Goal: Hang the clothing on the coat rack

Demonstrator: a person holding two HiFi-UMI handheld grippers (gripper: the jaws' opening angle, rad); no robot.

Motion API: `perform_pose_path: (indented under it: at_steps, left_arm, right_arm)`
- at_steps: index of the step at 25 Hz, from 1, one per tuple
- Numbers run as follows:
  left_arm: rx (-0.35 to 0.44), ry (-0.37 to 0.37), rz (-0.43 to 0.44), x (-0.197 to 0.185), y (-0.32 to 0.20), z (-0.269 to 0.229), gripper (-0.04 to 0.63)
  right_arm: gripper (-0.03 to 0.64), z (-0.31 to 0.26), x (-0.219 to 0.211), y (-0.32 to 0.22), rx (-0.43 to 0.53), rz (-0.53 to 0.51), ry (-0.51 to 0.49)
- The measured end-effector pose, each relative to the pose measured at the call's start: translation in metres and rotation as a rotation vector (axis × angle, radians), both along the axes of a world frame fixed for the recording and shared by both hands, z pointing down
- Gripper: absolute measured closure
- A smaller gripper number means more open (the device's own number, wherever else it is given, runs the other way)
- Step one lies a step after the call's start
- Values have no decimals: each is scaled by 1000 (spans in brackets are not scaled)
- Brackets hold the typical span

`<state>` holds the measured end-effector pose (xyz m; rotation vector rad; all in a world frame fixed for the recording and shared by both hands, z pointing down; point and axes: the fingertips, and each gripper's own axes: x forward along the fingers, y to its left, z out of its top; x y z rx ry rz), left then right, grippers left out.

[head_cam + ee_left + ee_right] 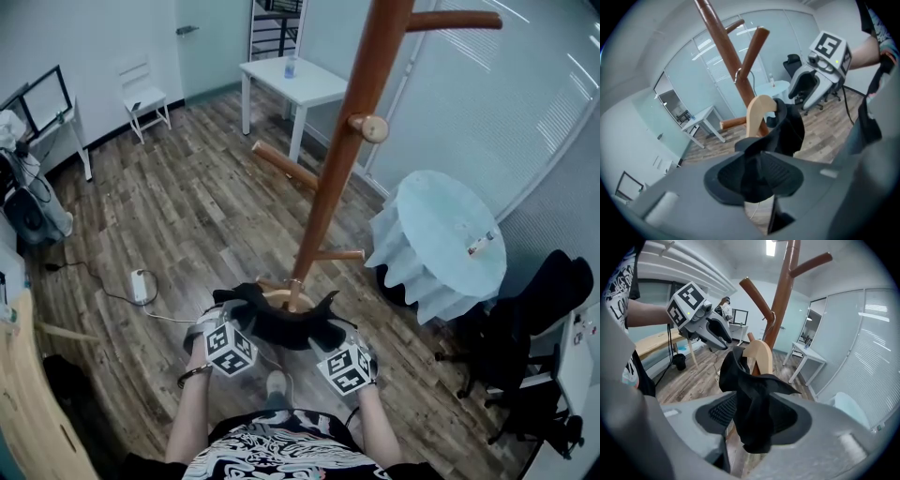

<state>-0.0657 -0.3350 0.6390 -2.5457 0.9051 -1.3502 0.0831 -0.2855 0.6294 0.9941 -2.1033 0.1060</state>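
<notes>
A black garment (281,323) on a pale wooden hanger (281,298) hangs low in front of the brown coat rack's pole (347,141), stretched between both grippers. My left gripper (223,317) is at its left end and my right gripper (339,336) at its right end. In the left gripper view a fold of the garment (787,129) lies between the jaws of the left gripper (757,176), whose ribbed pads stand apart from it. The right gripper (754,420) likewise has black cloth (750,390) draped through wide jaws. The hanger's metal hook (738,75) is beside the pole; whether it rests on a peg I cannot tell.
A low peg (337,254) sticks out just above the hanger, others higher up (370,127). A round table with a pale blue cloth (436,239) and a black office chair (534,309) stand to the right. A white table (291,80) is behind, a power strip (141,284) on the floor.
</notes>
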Motion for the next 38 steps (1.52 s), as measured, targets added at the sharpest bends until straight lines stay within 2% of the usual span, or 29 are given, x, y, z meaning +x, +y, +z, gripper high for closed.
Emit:
perform_pose_path:
  at_steps: [3, 5, 6, 11, 13, 16, 19, 24, 28, 30, 35, 38]
  left_arm:
    - [37, 50, -24, -3, 12, -15, 603]
    - [27, 98, -26, -3, 28, -24, 606]
    - [21, 122, -22, -3, 38, -28, 606]
    - [108, 219, -27, -8, 87, -55, 606]
    - [93, 320, -48, -13, 111, -67, 606]
    - [65, 483, -70, -22, 145, -91, 606]
    - [92, 570, -102, -33, 172, -107, 606]
    - [120, 620, -89, -34, 217, -120, 606]
    - [118, 729, -126, -40, 233, -135, 606]
    - [113, 759, -149, -41, 235, -143, 606]
    - [122, 744, -141, -33, 244, -148, 606]
    - [163, 711, -136, -24, 247, -154, 606]
  right_arm:
    - [409, -13, -8, 12, 27, 18, -50]
    - [575, -24, -10, 21, 84, 44, -58]
    - [617, -29, -12, 26, 112, 56, -55]
    - [617, -51, -31, 65, 205, 98, -69]
    - [617, -59, -39, 85, 221, 127, -104]
    - [617, -71, -55, 119, 227, 171, -216]
    - [618, -86, -67, 156, 254, 197, -276]
    - [617, -99, -74, 205, 294, 214, -260]
    - [618, -109, -73, 228, 313, 241, -272]
    - [617, -114, -71, 235, 321, 252, -287]
    - [617, -122, -56, 242, 334, 285, -350]
    - [618, -124, -45, 241, 328, 291, -377]
